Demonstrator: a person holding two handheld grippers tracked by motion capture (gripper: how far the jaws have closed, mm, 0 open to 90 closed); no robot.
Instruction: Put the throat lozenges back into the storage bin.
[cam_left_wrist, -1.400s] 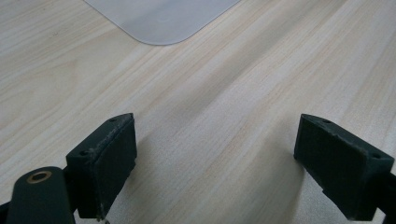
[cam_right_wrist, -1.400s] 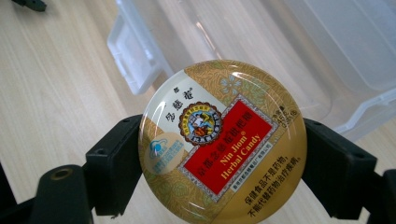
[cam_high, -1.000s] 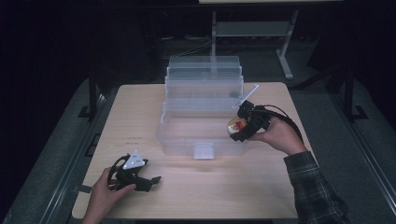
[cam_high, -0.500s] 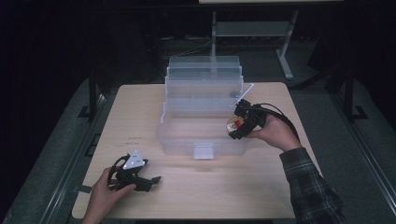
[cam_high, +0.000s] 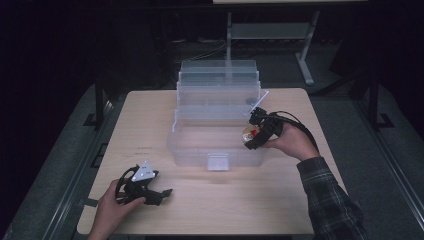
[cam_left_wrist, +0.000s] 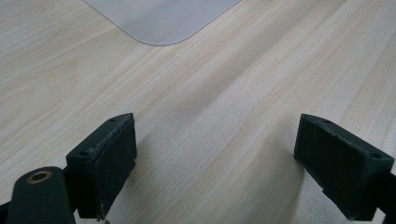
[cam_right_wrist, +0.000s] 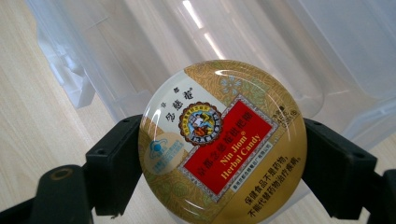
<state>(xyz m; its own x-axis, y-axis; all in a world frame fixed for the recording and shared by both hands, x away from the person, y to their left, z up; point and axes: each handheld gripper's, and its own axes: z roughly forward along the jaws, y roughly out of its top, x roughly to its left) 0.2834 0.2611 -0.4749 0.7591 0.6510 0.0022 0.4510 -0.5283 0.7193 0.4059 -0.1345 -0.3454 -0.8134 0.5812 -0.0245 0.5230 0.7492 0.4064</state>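
Item: round candy tin (cam_right_wrist: 223, 142), gold lid with red label. Your right gripper (cam_high: 256, 133) is clamped on its rim, carrying it at the right end of the clear plastic box (cam_high: 215, 145), just over the open bottom tray. The box stands mid-table (cam_high: 150, 115), tiers stepped back toward the far edge.
Your left gripper (cam_high: 159, 192) rests near the front left corner, jaws wide apart, nothing between them.
Status, as judged: tin picked up and brought to the box. Remaining: lower it into a tray and let go.
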